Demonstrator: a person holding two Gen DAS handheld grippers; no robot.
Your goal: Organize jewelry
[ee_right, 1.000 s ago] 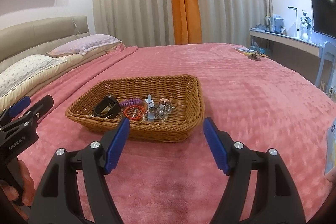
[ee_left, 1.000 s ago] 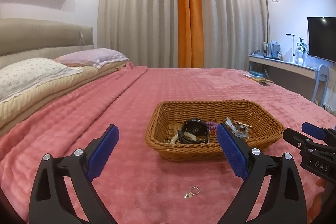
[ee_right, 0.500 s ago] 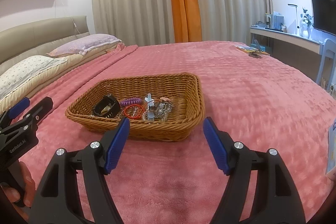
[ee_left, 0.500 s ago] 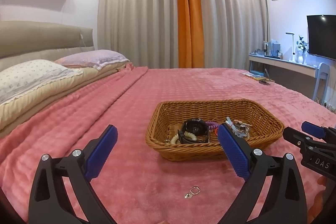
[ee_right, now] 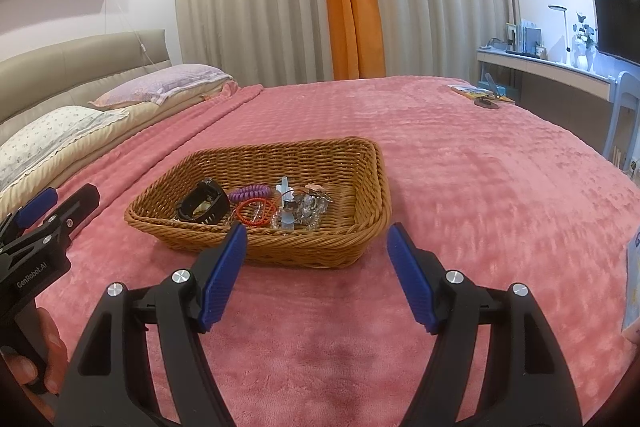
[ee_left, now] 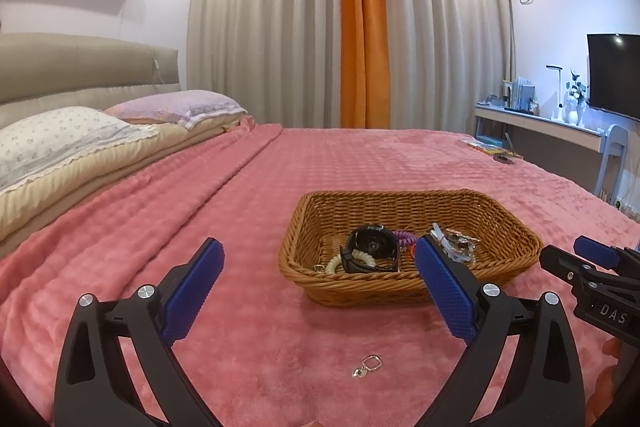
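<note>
Most jewelry already sits in the brown woven wicker basket (ee_left: 408, 263) on the pink bed; one small silver heart charm (ee_left: 366, 367) lies loose just in front of it, left to collect; left gripper (ee_left: 320, 291) and right gripper (ee_right: 316, 275) both wide open, empty

A wicker basket (ee_right: 360, 239) is set on the pink bedspread (ee_right: 480, 187), a black watch (ee_right: 202, 207) and red bracelet (ee_right: 256, 211) piled inside, right gripper (ee_right: 316, 247) held wide apart, nothing gripped.
</note>
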